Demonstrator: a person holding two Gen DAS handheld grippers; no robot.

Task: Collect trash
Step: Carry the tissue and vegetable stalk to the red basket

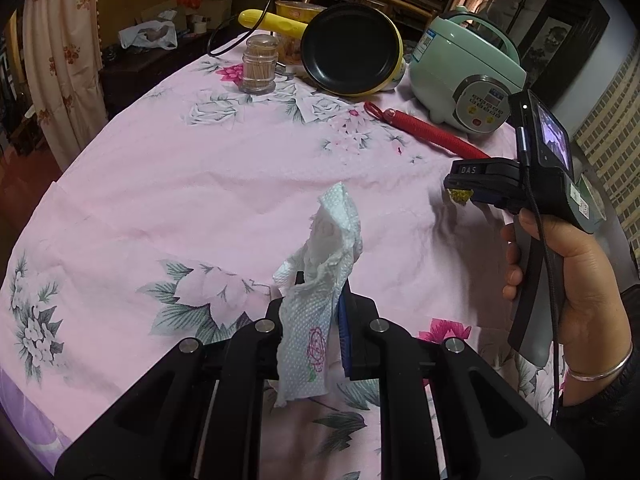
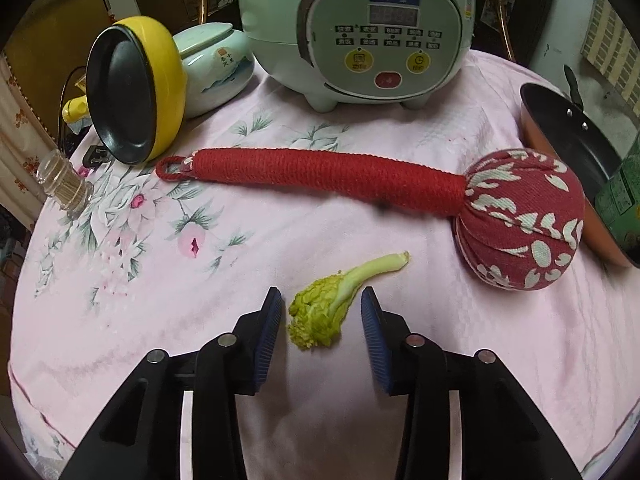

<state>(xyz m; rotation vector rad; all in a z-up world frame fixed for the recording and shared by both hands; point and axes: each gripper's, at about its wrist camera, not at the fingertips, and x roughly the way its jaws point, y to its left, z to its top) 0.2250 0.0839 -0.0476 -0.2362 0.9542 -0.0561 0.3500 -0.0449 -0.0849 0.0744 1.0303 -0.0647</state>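
Observation:
A crumpled white paper towel (image 1: 324,248) with a pink flower print sticks up from my left gripper (image 1: 322,285), which is shut on it above the pink flowered tablecloth (image 1: 180,184). A green vegetable scrap (image 2: 332,304), a leafy piece with a pale stalk, lies on the cloth in the right wrist view. My right gripper (image 2: 321,295) stands open around it, one blue pad (image 2: 267,332) on each side, neither touching the leaf. In the left wrist view a hand (image 1: 576,276) holds the right gripper (image 1: 460,191) at the right, tip down at the scrap (image 1: 461,197).
Just beyond the scrap lies a red rope-handled cloth mallet (image 2: 328,180). Behind it stand a pale green rice cooker (image 2: 360,28), a tilted yellow pan (image 2: 132,92), a ceramic jar (image 2: 212,64) and a toothpick jar (image 2: 64,184). An orange frying pan (image 2: 572,148) and green can (image 2: 620,196) sit at the right.

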